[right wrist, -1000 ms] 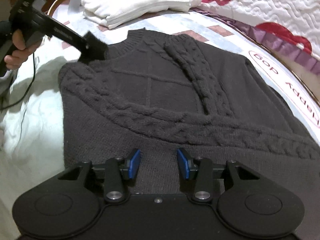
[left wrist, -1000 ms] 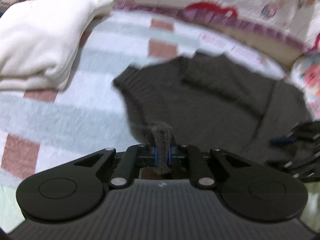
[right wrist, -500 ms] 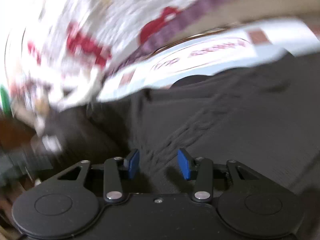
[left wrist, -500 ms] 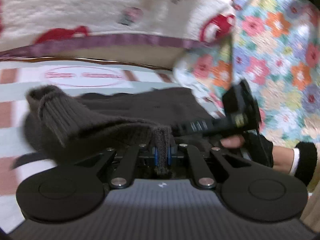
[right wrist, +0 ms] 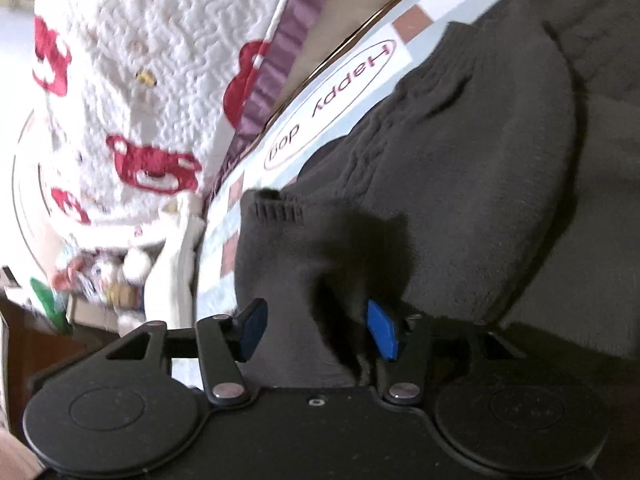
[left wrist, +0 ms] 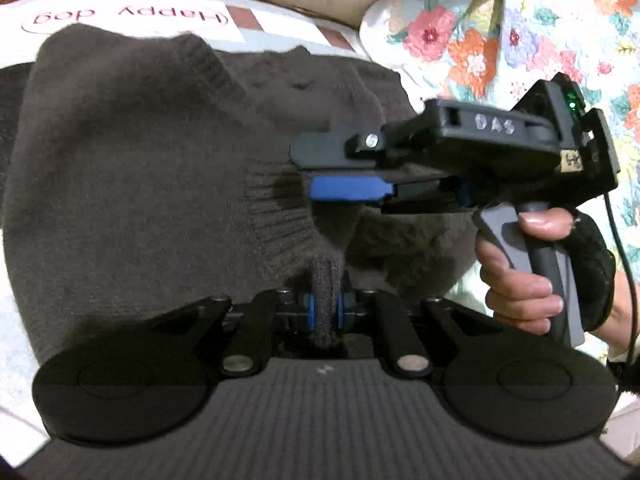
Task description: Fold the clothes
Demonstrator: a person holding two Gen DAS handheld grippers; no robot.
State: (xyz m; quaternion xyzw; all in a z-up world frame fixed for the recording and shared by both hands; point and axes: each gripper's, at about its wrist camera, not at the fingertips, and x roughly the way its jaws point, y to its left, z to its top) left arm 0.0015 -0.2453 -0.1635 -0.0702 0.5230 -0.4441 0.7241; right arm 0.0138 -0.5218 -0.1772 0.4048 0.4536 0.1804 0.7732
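Observation:
A dark grey knitted sweater (left wrist: 132, 168) lies on the bed, one part folded over the rest. My left gripper (left wrist: 325, 312) is shut on its ribbed edge. The right gripper (left wrist: 348, 188) shows in the left wrist view, held by a hand, just above the same fold. In the right wrist view my right gripper (right wrist: 316, 328) is open, its blue pads (right wrist: 382, 330) either side of a raised ridge of the sweater (right wrist: 500, 184), apart from it on the left side.
The striped sheet with the "Happy dog" label (left wrist: 124, 20) lies under the sweater. A floral quilt (left wrist: 520, 28) is at the right. A white quilt with red bears (right wrist: 140, 92) and a folded white garment (right wrist: 176, 264) lie beyond the sweater.
My left gripper has carried the sweater's edge over onto the body and lowered it. My right gripper has swung round and now sits over the fold beside the left one.

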